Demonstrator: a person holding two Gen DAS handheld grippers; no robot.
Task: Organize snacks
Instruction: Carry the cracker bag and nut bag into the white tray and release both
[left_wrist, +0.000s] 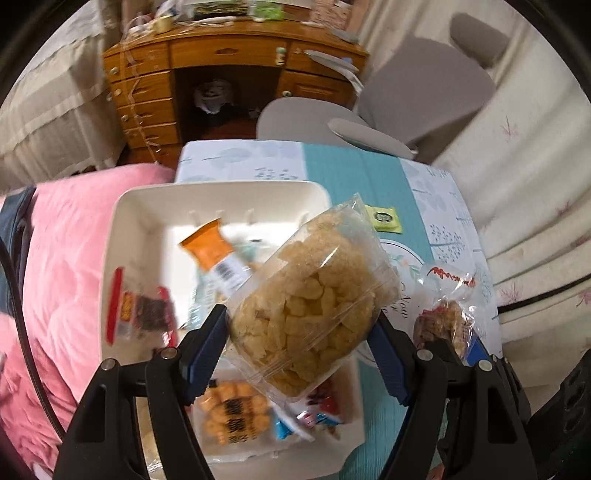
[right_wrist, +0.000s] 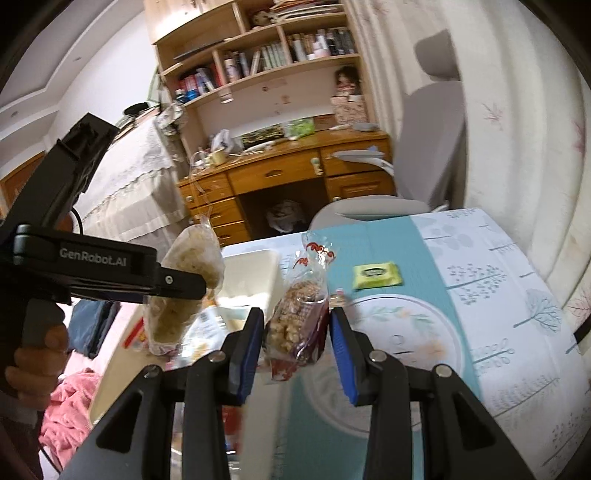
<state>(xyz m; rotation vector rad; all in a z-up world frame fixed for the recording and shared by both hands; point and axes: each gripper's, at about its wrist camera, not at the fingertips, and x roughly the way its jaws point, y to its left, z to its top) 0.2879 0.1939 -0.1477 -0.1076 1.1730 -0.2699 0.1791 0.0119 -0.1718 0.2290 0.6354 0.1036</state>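
The left gripper (left_wrist: 301, 325) was clamped on a clear bag of pale puffed rice snacks (left_wrist: 314, 295), its blue pads pressed against both sides of the bag, which hung above a white plastic bin (left_wrist: 136, 206). The bin sat at the table's edge beside a pink blanket (left_wrist: 66, 258) and already held several snacks: an orange-wrapped bar (left_wrist: 214, 251), a red and dark packet (left_wrist: 140, 314) that was too blurred to name, and a bag of orange puffs (left_wrist: 232, 410) near the front. The right gripper (right_wrist: 297, 332) was closed on a smaller clear bag of brown nutty clusters (right_wrist: 295, 325) with a red-printed top, held above the teal and white patterned tablecloth (right_wrist: 498, 295); its left pad touched the bag, though contact at the right pad was hard to judge. In the right wrist view a hand (right_wrist: 37, 362) gripped the left gripper's handle at the left. A yellow-green flat packet (right_wrist: 376, 275) lay alone on the teal strip of the cloth, well apart from the bin. Beyond the table stood a grey chair (right_wrist: 432, 147) and a wooden desk (right_wrist: 280, 173).
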